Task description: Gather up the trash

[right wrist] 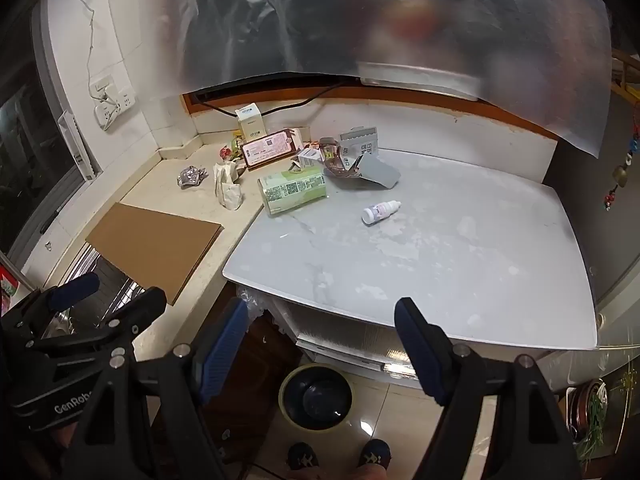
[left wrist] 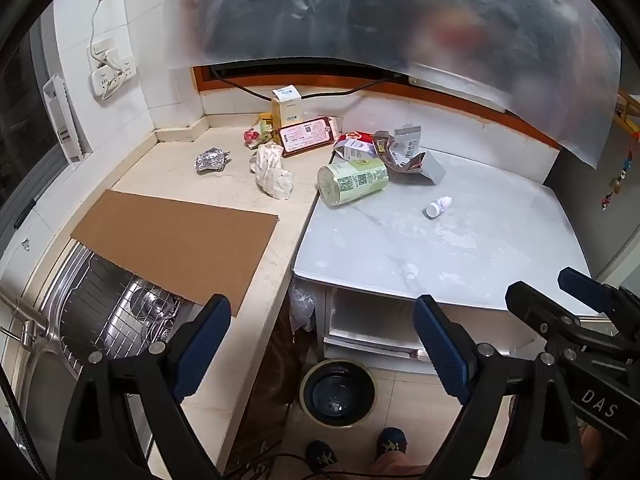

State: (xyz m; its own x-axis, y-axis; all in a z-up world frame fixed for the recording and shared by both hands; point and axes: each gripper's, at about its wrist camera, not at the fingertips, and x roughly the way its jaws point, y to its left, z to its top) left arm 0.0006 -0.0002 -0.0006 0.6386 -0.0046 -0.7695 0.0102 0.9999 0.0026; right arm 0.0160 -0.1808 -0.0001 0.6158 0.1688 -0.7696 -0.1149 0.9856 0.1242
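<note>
Two views, same messy corner. Left wrist view first: the left gripper (left wrist: 322,344) sits at the bottom of the frame, black frame with ribbed blue pads, jaws wide apart and holding nothing. The right gripper (left wrist: 560,292) pokes in at the lower right, also spread apart. Trash is piled mid-frame toward the back wall: a crumpled foil ball (left wrist: 211,160), a wadded white tissue (left wrist: 273,171), a green cylindrical can (left wrist: 353,181) lying on its side, torn cartons (left wrist: 404,152), and a small white dropper bottle (left wrist: 438,207) on its own, well apart from the pile. A flat cardboard sheet (left wrist: 176,246) partly covers the steel sink (left wrist: 120,320) with its wire rack, which only this view shows clearly. A round bin (left wrist: 338,394) sits on the floor tiles, bottom centre.

Right wrist view: the right gripper (right wrist: 320,344) has its jaws spread too, nothing between them. More of the glossy white marble-look table (right wrist: 460,272) shows here, beside the beige stone counter (right wrist: 168,184). A frosted plastic sheet (right wrist: 400,20) hangs across the top.
</note>
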